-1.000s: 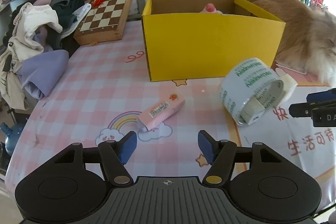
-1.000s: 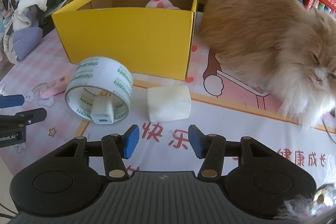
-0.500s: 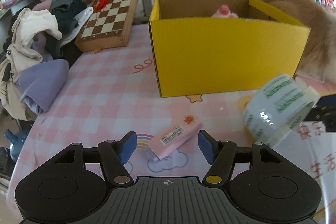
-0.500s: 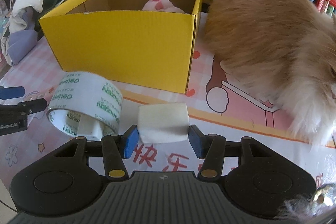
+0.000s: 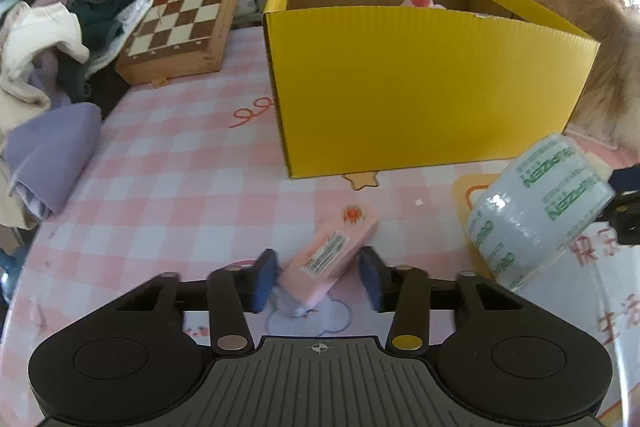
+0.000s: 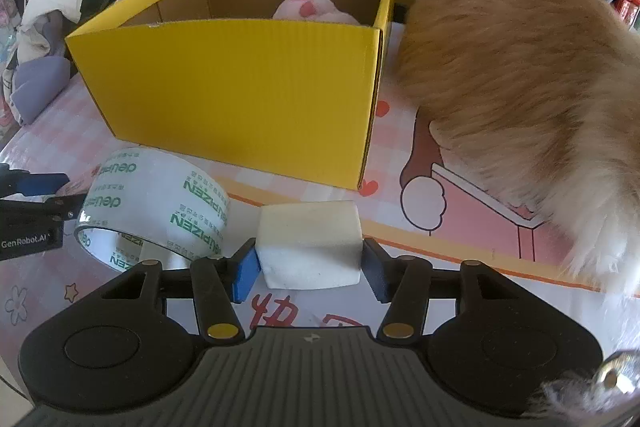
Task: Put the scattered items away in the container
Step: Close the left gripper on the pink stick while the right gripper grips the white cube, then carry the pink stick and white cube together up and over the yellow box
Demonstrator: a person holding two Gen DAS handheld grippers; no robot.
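Pink pack (image 5: 330, 259) lies flat on the checked cloth (image 5: 168, 187), askew, in front of the box (image 5: 420, 87) and near it. Left gripper (image 5: 316, 281) straddles its near end; jaws closing, pack between them. Left pad looks close to the pack's edge, right pad shows a gap. No firm pinch yet.

White block (image 6: 308, 243) sits nearer the box's right corner. Right gripper (image 6: 308, 273) brackets it, jaws at medium width, both pads at or just beside the block's sides. Cannot tell whether they press.

Tape roll (image 6: 156, 203) lies between the two targets, just beside the block, untouched. Box is open-topped, with a pink-and-white soft thing (image 6: 312, 3) already inside. A furry animal (image 6: 520, 99) lies against the box's right side.

Risks, as judged:
- Pack sits skewed to the jaws, so closing may twist it or squeeze it out.
- Grip is at the pack's end only, so it may droop or slip on lifting.
- Block looks soft, so a loose hold may drop it.
- Animal may shift into the right gripper's path to the box.
- Tape roll may be knocked by either gripper.
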